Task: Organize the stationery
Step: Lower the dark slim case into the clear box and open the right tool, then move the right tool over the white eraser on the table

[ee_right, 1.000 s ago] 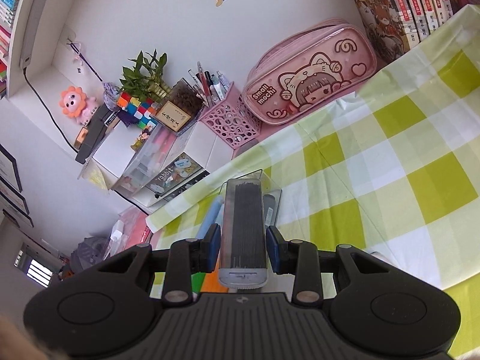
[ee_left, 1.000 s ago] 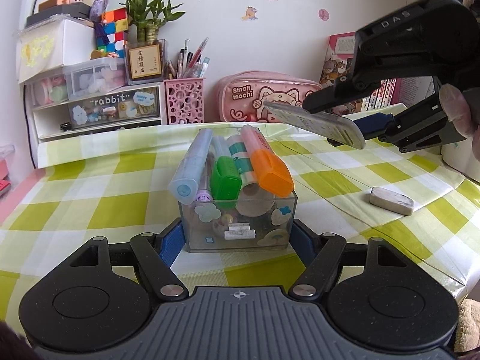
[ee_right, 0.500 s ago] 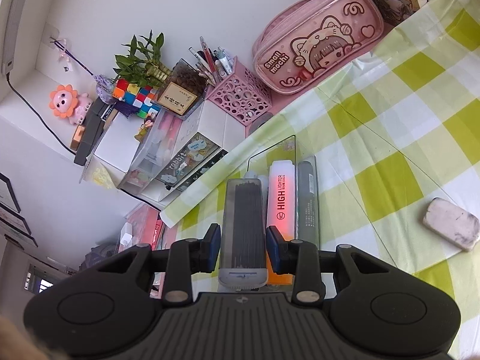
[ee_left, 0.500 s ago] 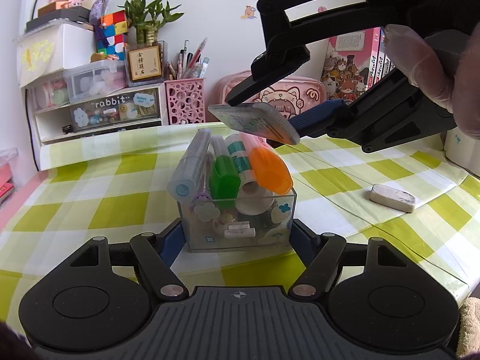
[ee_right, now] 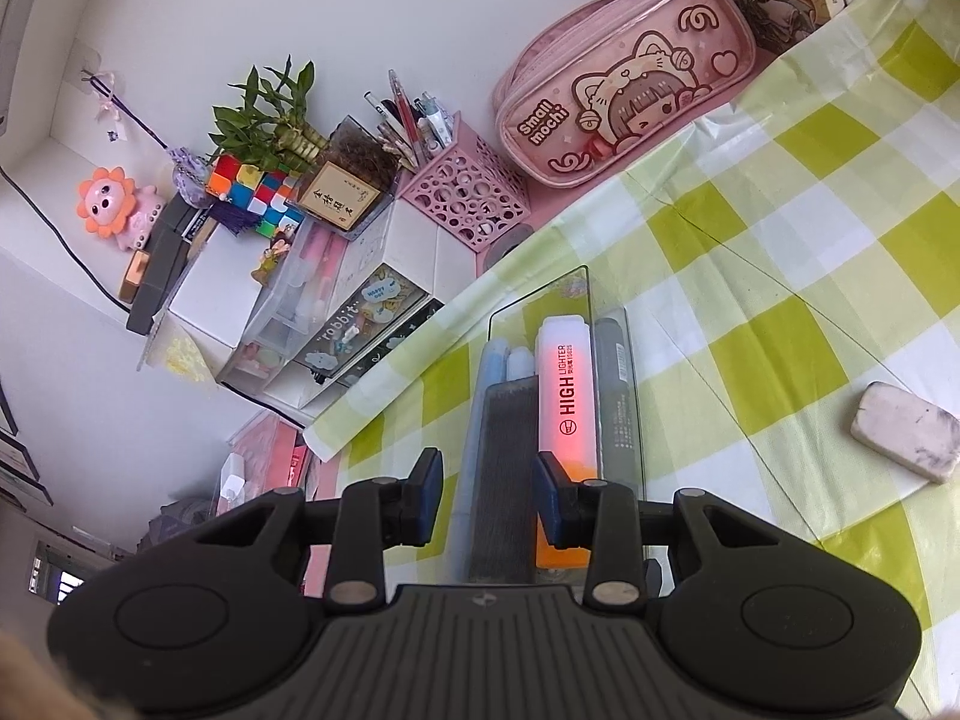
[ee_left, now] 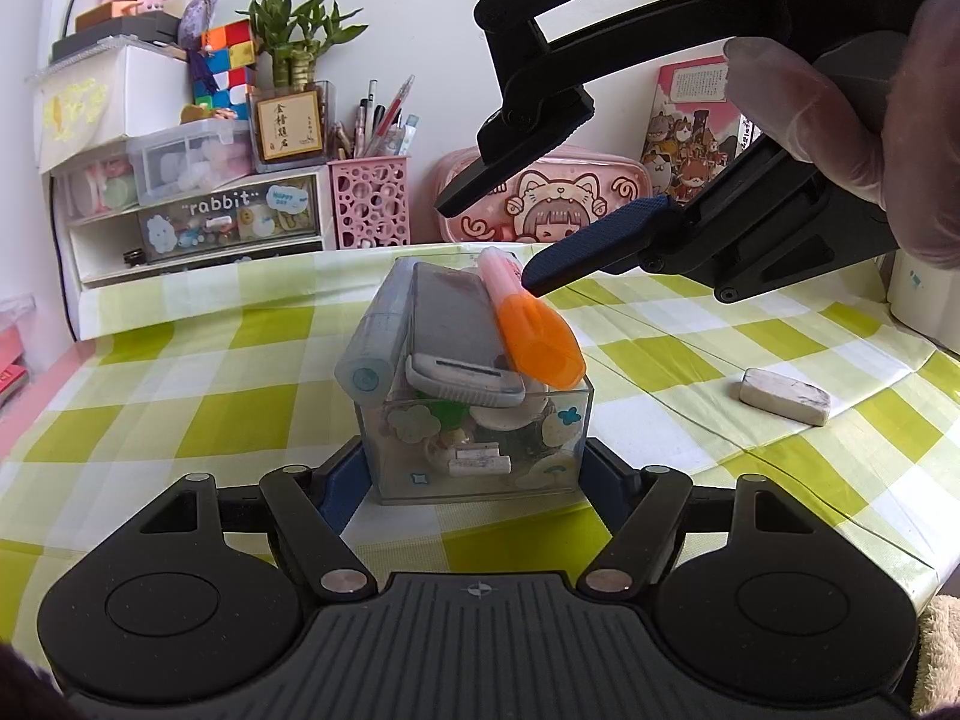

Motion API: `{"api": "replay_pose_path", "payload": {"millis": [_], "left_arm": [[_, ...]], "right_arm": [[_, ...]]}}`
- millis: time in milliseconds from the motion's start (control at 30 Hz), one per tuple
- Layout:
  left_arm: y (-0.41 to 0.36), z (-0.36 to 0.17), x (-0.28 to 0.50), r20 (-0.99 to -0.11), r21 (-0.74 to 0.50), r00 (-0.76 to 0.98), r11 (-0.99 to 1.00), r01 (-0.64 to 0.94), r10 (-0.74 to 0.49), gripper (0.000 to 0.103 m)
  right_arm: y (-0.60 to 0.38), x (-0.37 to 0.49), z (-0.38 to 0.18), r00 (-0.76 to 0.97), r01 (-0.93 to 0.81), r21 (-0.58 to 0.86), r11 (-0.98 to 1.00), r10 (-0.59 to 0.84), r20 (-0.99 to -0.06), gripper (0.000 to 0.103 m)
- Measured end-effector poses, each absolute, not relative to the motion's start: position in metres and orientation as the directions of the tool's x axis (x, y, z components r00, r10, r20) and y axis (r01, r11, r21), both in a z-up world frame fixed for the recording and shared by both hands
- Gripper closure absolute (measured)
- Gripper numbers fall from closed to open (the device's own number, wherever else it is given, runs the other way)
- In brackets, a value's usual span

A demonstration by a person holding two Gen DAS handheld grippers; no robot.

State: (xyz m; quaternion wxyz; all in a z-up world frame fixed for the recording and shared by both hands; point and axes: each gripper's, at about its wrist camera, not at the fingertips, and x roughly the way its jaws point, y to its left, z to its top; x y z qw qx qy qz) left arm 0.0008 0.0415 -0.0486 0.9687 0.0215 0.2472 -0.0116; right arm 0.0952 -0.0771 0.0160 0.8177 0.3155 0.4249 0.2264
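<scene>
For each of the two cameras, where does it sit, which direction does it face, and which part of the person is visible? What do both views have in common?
Left wrist: on the left gripper, low at the table, facing the clear box it clamps; a gloved hand holds the right gripper above.
Right wrist: on the right gripper, above the box, looking steeply down; no hand is visible.
Shared: box, grey case, orange highlighter, eraser, pink pouch.
</scene>
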Motion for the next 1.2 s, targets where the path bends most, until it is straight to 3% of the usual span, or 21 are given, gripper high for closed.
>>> {"api": "replay_pose_path", "payload": {"millis": [367,633,1000,1200], "left_arm": [[0.042,-0.049,0.002,-0.479,0.037,0.878,0.999,0.034,-0.013,0.03],[0.042,-0.048,0.001,-0.478,0.033,0.878,0.999,0.036,-0.016,0.03],[0.041,-0.048,0.002,-0.478,0.043,0.878,0.998,0.048,-0.022,0.03],[0.041,-0.048,0.002,-0.478,0.043,0.878,0.998,0.048,-0.022,0.03]], "right_arm": [[-0.088,0.093,0.019,0.558,-0.13,0.691,0.711,0.629,-0.541,0.064],[-0.106,0.087,0.014,0.578,-0.143,0.639,0.756,0.587,-0.566,0.057],[-0.156,0.078,0.013,0.652,-0.146,0.435,0.888,0.417,-0.633,0.038],[-0.17,0.075,0.006,0.661,-0.153,0.34,0.928,0.352,-0.662,0.035]]}}
